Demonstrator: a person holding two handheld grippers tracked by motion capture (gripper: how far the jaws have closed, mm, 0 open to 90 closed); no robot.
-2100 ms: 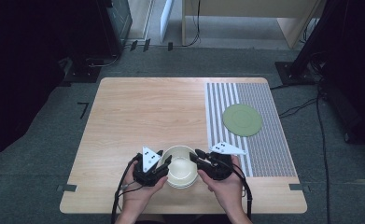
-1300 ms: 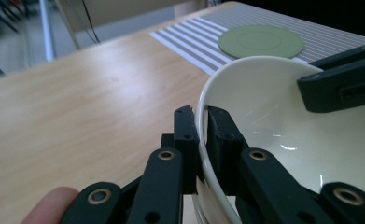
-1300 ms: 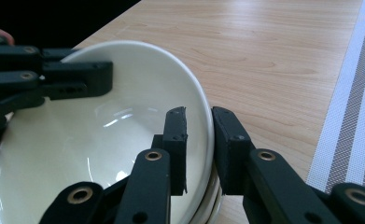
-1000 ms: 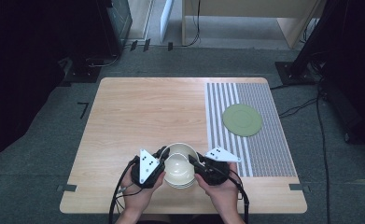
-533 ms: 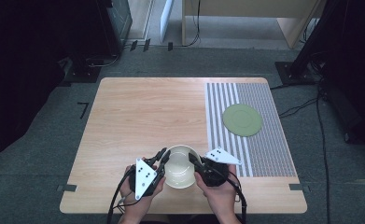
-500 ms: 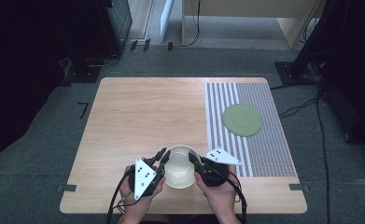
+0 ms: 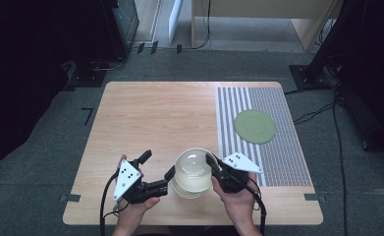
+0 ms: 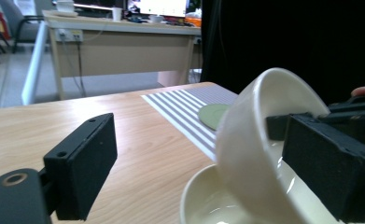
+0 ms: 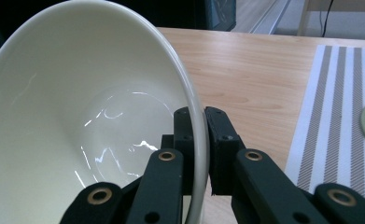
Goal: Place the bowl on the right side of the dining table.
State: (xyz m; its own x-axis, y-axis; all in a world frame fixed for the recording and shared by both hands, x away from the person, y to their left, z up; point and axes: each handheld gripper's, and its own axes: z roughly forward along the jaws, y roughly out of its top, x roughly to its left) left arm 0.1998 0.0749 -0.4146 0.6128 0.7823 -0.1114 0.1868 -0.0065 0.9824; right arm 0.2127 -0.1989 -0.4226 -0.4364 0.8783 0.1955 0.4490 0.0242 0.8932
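Right gripper (image 9: 196, 154) pinches the tilted top bowl's (image 7: 193, 164) rim at lower centre frame, above the stacked bowls (image 7: 189, 189). Left gripper (image 7: 157, 169) gapes, empty. Thin rim hold may slip; bowl could drop.

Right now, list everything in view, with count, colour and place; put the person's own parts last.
Table: one, light wood, centre of the high view.
Striped mat: one, grey and white, on the table's right part.
Green plate: one, pale green, on the striped mat.
Tilted bowl: one, cream, lifted at the table's near edge, rim pinched by the right claw.
Lower bowls: stacked, cream, under the tilted bowl; count unclear.
Desk: one, wooden, beyond the table.
Left claw: one, black, open beside the bowls.
Right claw: one, black, shut on the tilted bowl's rim.
Hands: two, at the near edge.
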